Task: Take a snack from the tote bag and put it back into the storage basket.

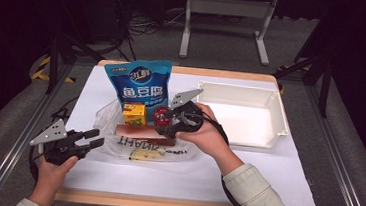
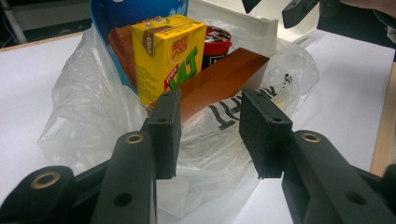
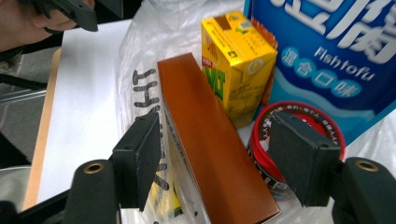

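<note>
Where the high view looks down, the right claw [image 1: 165, 123] hangs released over the brown box [image 1: 144, 134] lying in the plastic bag [image 1: 112, 144] mid-tabletop [image 1: 265, 175], far nearer than the left claw [image 1: 92, 139], also released, at the bag's left edge. Left gripper view: box [image 2: 219, 84] ahead, beyond the jaws. Right gripper view: jaws straddle the box [image 3: 210, 154], its long axis running away from the claw.

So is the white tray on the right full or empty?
Empty. In the high view the white tray shows only its bare floor; the juice box and brown box sit on the plastic bag.
</note>
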The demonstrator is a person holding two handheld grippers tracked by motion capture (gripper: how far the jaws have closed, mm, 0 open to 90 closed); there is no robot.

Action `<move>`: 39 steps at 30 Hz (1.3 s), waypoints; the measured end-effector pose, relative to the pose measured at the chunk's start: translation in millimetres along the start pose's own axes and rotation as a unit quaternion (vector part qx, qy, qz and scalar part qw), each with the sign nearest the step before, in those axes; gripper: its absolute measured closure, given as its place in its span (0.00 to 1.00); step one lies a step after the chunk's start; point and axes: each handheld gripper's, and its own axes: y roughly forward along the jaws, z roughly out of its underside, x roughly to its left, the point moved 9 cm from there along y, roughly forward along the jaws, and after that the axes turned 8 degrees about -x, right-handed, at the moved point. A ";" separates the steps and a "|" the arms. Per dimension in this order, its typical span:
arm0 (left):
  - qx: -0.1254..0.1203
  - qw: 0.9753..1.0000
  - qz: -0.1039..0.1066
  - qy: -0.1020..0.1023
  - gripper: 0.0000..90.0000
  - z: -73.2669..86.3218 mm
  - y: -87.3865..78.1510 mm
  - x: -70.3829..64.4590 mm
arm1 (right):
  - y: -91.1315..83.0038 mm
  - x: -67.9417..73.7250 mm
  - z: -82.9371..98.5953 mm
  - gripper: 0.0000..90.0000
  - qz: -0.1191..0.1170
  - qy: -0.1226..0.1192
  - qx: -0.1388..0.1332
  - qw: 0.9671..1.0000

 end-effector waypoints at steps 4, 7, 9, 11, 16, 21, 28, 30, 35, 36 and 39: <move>-0.001 1.000 -0.003 -0.003 0.65 0.6 -2.0 -0.1 | 5.1 -1.2 0.8 0.41 -0.008 0.011 0.020 1.000; -0.001 1.000 -0.006 -0.002 0.65 1.2 -3.8 0.6 | 10.5 -1.2 -1.4 0.42 -0.015 -0.006 0.030 0.999; 0.000 1.000 -0.008 -0.002 0.65 2.5 -5.7 0.7 | 13.8 -1.4 -3.1 0.42 -0.019 -0.020 0.032 0.999; -0.001 1.000 -0.010 -0.004 0.65 2.8 -6.5 0.8 | 16.3 -1.9 -3.9 0.41 -0.024 -0.031 0.035 0.999; -0.003 1.000 -0.014 -0.008 0.65 3.6 -10.2 2.3 | 26.2 -2.6 -4.7 0.41 -0.041 -0.056 0.050 0.996; -0.004 1.000 -0.015 -0.007 0.65 3.5 -10.7 3.1 | 35.2 -0.7 -3.3 0.41 -0.055 -0.067 0.065 0.994; 0.007 1.000 -0.009 -0.011 0.65 6.9 -4.9 1.1 | 48.8 -2.1 0.6 0.41 -0.065 -0.063 0.077 0.993; 0.005 1.000 -0.010 -0.006 0.65 5.9 -4.6 1.3 | 51.6 -3.0 2.4 0.41 -0.066 -0.064 0.081 0.992; 0.006 1.000 -0.011 -0.009 0.65 6.3 -4.1 3.1 | 55.1 -4.1 6.4 0.41 -0.065 -0.060 0.088 0.992; 0.005 1.000 -0.012 -0.011 0.65 6.2 -3.5 2.6 | 55.6 -4.2 6.4 0.41 -0.067 -0.057 0.085 0.992; 0.007 1.000 -0.010 -0.005 0.65 5.8 -2.7 2.2 | 56.7 -3.5 7.4 0.41 -0.067 -0.057 0.083 0.993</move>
